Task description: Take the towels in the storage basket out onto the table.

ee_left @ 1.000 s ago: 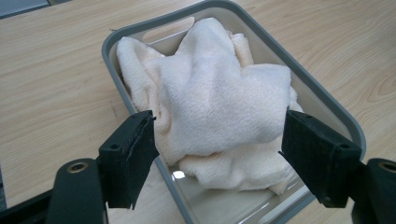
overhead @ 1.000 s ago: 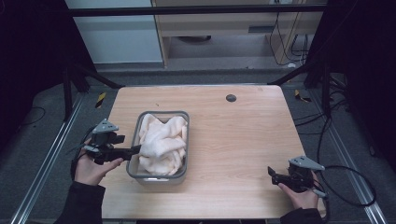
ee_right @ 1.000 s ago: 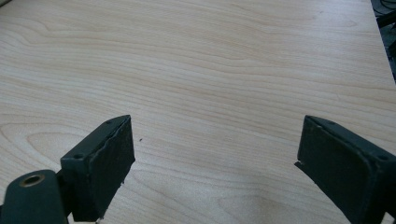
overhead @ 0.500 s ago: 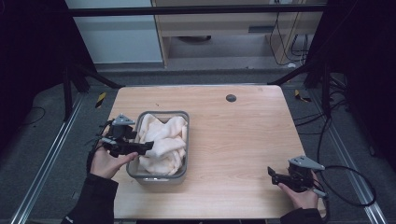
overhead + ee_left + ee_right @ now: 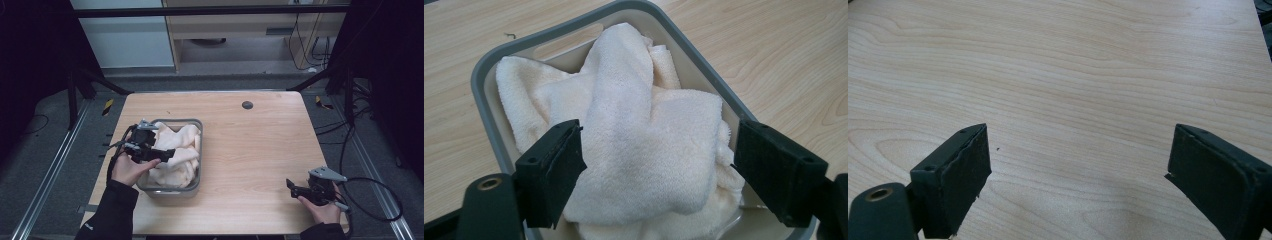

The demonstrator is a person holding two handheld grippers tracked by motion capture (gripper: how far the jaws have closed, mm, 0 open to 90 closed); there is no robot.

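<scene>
Here, a grey tub (image 5: 196, 150) sits on the left half of the wooden worktop (image 5: 260, 150), holding a crumpled cream towel (image 5: 644, 135). Left gripper (image 5: 656, 170) hovers over the tub, fingers (image 5: 551, 170) spread wide either side of the towel's raised fold, not pinching it. Right gripper (image 5: 291, 186) rests low near the worktop's front right corner, fingers (image 5: 955, 175) wide apart over bare wood, well apart from the tub.
</scene>
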